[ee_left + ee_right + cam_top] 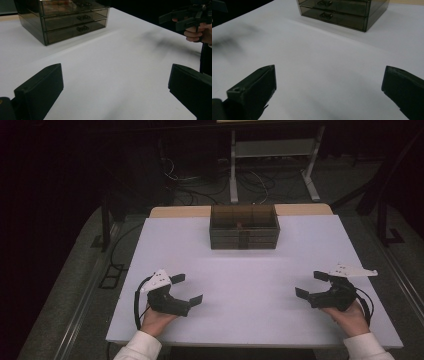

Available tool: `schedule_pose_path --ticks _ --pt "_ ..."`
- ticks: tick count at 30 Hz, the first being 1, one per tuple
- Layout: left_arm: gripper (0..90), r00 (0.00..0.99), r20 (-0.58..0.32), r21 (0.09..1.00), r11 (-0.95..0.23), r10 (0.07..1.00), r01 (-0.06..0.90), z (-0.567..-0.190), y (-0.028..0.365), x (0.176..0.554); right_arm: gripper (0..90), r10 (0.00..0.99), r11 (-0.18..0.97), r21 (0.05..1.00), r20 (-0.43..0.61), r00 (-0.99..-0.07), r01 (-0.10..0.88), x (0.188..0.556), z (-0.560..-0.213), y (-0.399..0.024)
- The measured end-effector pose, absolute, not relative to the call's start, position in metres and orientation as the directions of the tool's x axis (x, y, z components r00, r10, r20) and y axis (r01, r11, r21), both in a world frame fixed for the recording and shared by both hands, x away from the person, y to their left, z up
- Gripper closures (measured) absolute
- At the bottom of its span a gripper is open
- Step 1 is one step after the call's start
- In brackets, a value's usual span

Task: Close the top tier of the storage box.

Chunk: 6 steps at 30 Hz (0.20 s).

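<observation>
Both grippers are held low over the white table (250,270), each with its jaws spread wide and nothing between them. The left gripper (186,290) and the right gripper (312,285) sit well apart from each other, near the person's edge, and both point forward and a little inward. Ahead of both tools, at the far side of the table and about midway between them, stands the smoky drawer box (244,227). In the left gripper view the drawer box (65,20) lies ahead and to the left of the jaws, and it shows three drawers, one above the other, each with a small dark handle (83,17) in the middle of its front. In the right gripper view the same box (344,12) lies ahead and slightly to the right. All drawers look closed, although something small and reddish seems to lie in the open top tray; I cannot tell what it is. I judge this as a resting start pose: the open jaws are ready for a handle, and the wide stance leaves free way to the box. The next move probably needs a long forward reach.
</observation>
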<state>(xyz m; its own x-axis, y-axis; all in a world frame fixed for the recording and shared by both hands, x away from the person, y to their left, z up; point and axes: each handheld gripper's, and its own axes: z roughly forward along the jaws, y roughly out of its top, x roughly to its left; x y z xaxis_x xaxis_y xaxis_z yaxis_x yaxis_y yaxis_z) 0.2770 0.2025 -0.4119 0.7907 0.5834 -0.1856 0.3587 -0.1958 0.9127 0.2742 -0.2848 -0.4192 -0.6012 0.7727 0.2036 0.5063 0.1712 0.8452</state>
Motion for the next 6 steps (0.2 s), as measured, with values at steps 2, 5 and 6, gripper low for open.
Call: schedule_pose_path --ticks 2,5,6 --pt "0.0 0.793 -0.184 0.912 -0.199 0.581 0.358 -0.4119 0.2020 0.2771 0.0 0.776 0.164 0.847 0.206 -0.597 0.505 0.2724 -0.4200 -0.2860" --pt "0.0 0.794 -0.184 0.912 -0.201 0.580 0.358 -0.4120 0.2014 0.2774 0.0 0.777 0.159 0.850 0.207 -0.594 0.503 0.2707 -0.4209 -0.2871" --pt "0.0 0.794 -0.184 0.911 -0.202 0.579 0.358 -0.4121 0.2012 0.2775 0.0 0.777 0.160 0.851 0.204 -0.595 0.501 0.2705 -0.4210 -0.2874"
